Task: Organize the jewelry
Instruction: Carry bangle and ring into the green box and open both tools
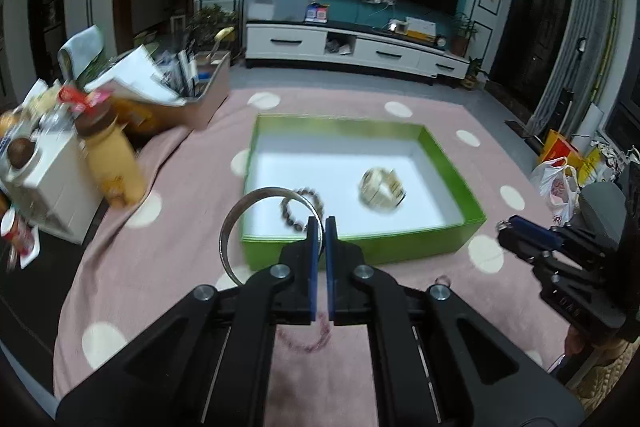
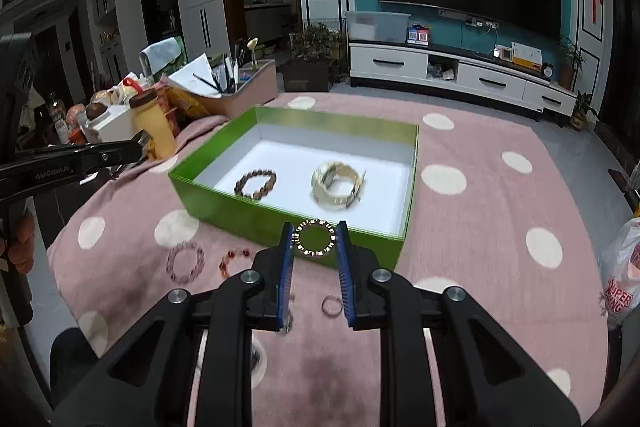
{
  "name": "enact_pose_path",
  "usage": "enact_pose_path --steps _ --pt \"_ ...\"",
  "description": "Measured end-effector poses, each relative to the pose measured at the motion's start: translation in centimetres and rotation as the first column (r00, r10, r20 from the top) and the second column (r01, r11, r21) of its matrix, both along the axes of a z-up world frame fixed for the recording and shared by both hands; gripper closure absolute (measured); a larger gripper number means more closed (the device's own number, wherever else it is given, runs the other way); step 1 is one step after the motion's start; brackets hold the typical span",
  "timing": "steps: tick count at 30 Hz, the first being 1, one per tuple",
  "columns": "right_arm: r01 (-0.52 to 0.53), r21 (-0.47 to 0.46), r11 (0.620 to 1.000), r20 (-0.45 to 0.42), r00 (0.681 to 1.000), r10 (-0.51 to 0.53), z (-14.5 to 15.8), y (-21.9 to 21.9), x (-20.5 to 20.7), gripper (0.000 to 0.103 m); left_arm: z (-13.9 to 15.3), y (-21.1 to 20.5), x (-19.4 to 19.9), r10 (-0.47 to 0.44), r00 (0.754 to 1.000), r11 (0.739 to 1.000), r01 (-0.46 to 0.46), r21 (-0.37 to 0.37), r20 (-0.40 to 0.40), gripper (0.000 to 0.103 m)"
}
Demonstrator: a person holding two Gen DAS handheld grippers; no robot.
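A green box (image 1: 362,247) with a white floor stands on the pink dotted cloth; it also shows in the right wrist view (image 2: 248,211). Inside lie a dark bead bracelet (image 2: 256,183) and a gold watch (image 2: 336,185). My left gripper (image 1: 323,221) is shut on a silver bangle (image 1: 240,211), held above the box's near left corner. My right gripper (image 2: 314,229) is shut on a small beaded ring bracelet (image 2: 314,238), held just before the box's near wall. On the cloth lie a pink bead bracelet (image 2: 185,263), a red bead bracelet (image 2: 232,259) and a small ring (image 2: 332,305).
A cluttered side table with a yellow bottle (image 2: 154,127) and a tray of papers (image 2: 224,87) stands at the left. A plastic bag (image 2: 622,279) lies at the right. A TV cabinet (image 2: 460,75) stands behind.
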State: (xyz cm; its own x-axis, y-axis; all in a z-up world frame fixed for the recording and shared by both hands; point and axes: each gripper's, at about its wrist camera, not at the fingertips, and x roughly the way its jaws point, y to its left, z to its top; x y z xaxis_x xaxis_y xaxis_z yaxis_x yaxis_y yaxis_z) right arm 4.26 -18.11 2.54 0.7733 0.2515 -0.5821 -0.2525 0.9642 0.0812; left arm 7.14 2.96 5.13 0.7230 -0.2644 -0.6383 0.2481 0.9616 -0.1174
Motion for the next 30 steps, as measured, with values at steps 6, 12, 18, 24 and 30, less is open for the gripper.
enact_pose_path --steps 6,12,18,24,30 --pt "0.007 0.007 1.0 0.016 1.0 -0.007 0.7 -0.2 2.5 0.082 1.0 -3.0 2.9 -0.056 0.998 0.998 0.056 0.008 0.006 0.101" --pt "0.025 0.017 1.0 -0.007 1.0 -0.025 0.1 -0.4 5.4 0.082 -0.1 -5.4 6.2 -0.079 0.997 0.997 0.079 0.013 -0.026 0.1" --pt "0.039 0.005 0.999 -0.064 0.997 -0.038 -1.8 -0.6 7.9 0.082 -2.5 -7.3 9.0 -0.088 0.993 0.995 0.091 0.041 -0.08 0.1" --pt "0.046 -0.011 0.999 -0.111 0.993 -0.047 -3.7 -0.5 9.6 0.082 -5.4 -8.6 11.2 -0.096 0.985 0.992 0.107 0.071 -0.141 0.1" --pt "0.046 -0.022 0.999 -0.139 0.989 -0.049 -4.9 -0.4 10.8 0.082 -7.1 -9.1 12.0 -0.096 0.98 0.99 0.112 0.084 -0.173 0.1"
